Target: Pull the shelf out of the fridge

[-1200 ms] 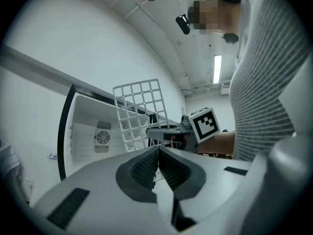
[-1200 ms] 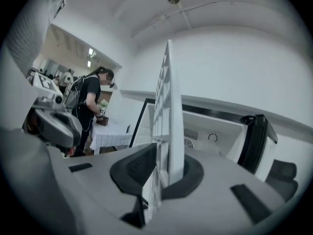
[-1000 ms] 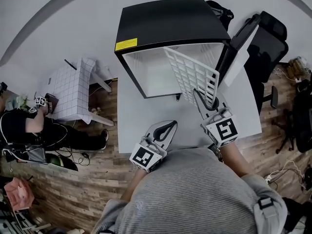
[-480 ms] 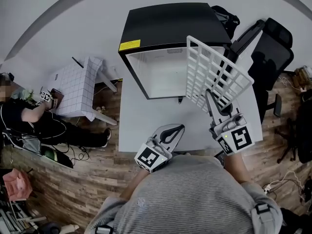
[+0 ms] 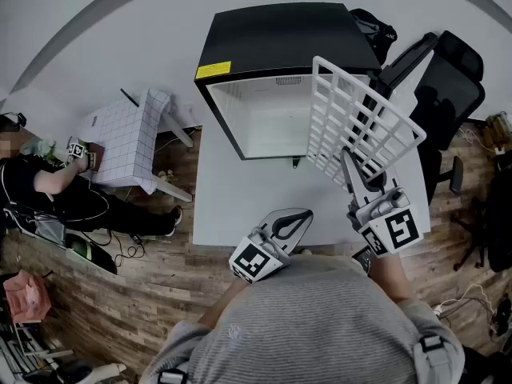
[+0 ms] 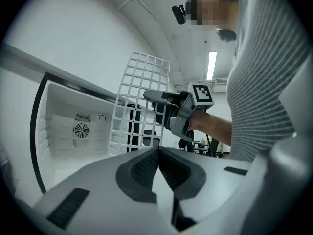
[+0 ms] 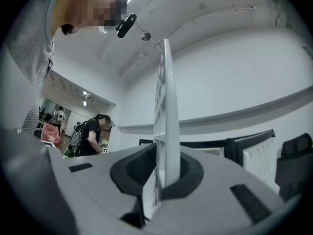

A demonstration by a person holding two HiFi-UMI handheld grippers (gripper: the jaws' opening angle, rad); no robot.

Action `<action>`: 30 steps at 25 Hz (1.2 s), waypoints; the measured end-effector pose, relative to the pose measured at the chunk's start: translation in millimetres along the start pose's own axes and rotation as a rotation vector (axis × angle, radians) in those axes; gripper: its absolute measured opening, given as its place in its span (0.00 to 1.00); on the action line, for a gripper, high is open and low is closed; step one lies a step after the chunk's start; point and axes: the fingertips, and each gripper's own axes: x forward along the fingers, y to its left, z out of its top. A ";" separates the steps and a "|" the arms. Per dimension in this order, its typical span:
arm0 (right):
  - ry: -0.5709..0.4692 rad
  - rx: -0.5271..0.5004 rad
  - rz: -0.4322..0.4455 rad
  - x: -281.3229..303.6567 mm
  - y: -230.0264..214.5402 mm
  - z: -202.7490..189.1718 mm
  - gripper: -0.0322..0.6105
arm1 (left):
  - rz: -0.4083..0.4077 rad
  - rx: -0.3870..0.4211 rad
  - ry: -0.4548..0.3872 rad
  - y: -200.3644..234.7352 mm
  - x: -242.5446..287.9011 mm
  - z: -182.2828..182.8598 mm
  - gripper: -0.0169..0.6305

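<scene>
The shelf [image 5: 362,128], a white grid, is held up over the far right part of the white table [image 5: 232,202]. It stands nearly on edge, just in front of the right side of the fridge [image 5: 276,42] opening. The right gripper [image 5: 348,164] has its jaws clamped on the shelf's near edge, and the right gripper view shows the thin white panel [image 7: 167,116] pinched upright between the dark pads. The left gripper [image 5: 305,214] sits low over the near edge of the table with its jaws closed and nothing between them. From its own view the pads meet [image 6: 157,163], and beyond them the shelf [image 6: 138,99] stands to the right of the empty white cavity, which has a fan grille on its back wall. The fridge door [image 5: 400,61] hangs open on the right, close behind the shelf, and a black office chair [image 5: 454,78] stands just beyond it. To the left, on the wood floor [image 5: 120,294], are a small white gridded table [image 5: 120,144] and a person [image 5: 56,194] sitting low, well clear of the work.
</scene>
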 end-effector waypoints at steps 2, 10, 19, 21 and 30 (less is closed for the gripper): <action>0.002 0.005 -0.001 -0.6 -1.8 -1.0 0.11 | -0.006 0.005 0.002 -2.1 2.0 -0.8 0.04; 0.013 0.013 -0.005 1.0 -6.0 -3.2 0.11 | -0.014 0.009 0.009 -1.8 6.7 0.7 0.05; 0.021 0.019 -0.008 2.6 -8.5 -4.4 0.10 | -0.011 0.002 0.013 -0.1 8.4 -1.8 0.05; 0.018 0.019 -0.006 1.9 -8.3 -3.7 0.10 | -0.012 0.008 0.008 -0.4 8.8 0.7 0.05; 0.012 0.022 -0.005 -2.1 -7.1 -0.5 0.10 | -0.018 0.018 0.015 -3.8 8.2 1.3 0.04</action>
